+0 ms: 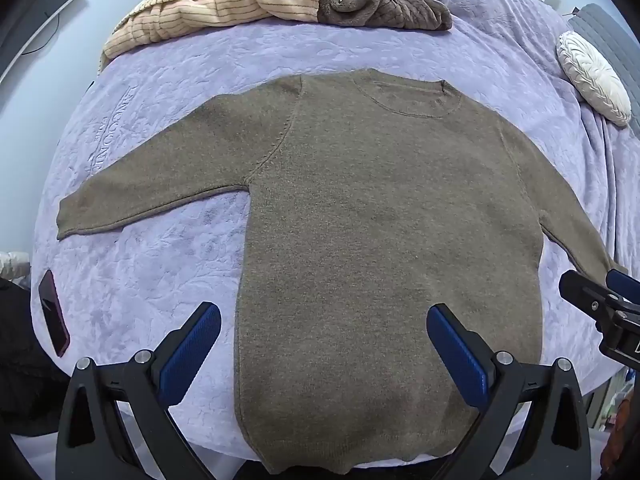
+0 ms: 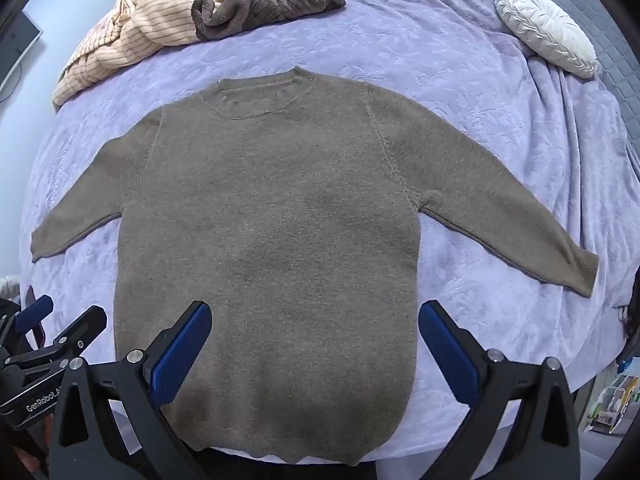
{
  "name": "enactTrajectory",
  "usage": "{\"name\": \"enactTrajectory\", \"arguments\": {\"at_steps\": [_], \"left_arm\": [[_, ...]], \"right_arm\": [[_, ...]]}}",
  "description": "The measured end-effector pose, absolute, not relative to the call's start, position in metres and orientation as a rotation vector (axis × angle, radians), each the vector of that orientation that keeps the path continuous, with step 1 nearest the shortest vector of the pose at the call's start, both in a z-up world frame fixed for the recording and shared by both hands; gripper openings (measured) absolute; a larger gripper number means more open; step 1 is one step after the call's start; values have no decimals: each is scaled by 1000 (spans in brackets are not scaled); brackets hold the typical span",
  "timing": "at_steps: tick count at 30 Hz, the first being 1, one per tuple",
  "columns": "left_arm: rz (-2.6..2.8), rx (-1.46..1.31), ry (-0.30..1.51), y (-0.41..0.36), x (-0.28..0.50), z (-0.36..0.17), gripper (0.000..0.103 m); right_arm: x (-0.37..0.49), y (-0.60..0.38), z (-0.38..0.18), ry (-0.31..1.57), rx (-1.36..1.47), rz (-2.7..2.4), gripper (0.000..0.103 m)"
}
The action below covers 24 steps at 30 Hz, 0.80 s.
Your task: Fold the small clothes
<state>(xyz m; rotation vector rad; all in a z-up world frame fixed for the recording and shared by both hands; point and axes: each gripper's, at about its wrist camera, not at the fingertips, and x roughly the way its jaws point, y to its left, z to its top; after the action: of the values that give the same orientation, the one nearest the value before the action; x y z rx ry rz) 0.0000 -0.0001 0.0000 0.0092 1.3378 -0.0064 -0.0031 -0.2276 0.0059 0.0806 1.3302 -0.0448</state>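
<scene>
Since nothing is folded yet, notes run biggest first:
bed cover (image 1: pixel 168 280): lavender, spread under both grippers as the folding surface.
sweater (image 1: pixel 380 220): brown, flat, face up, sleeves out, hem nearest, directly below and ahead of both grippers; likely laid out ready for a first fold.
unfolded pile (image 2: pixel 160 28): striped and brown garments, far beyond the collar, probably waiting.
pillow (image 2: pixel 548 28): white, far right.
left gripper (image 1: pixel 324 344): jaws wide, empty, above hem's left part.
right gripper (image 2: pixel 316 340): jaws wide, empty, above hem.
phone (image 1: pixel 54 312): left of left gripper.
</scene>
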Motion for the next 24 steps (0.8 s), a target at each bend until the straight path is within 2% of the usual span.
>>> {"name": "enactTrajectory", "arguments": {"at_steps": [24], "left_arm": [[-4, -3, 1356, 5, 9, -8, 103]], "right_arm": [[5, -221, -2, 1366, 82, -38, 103]]}}
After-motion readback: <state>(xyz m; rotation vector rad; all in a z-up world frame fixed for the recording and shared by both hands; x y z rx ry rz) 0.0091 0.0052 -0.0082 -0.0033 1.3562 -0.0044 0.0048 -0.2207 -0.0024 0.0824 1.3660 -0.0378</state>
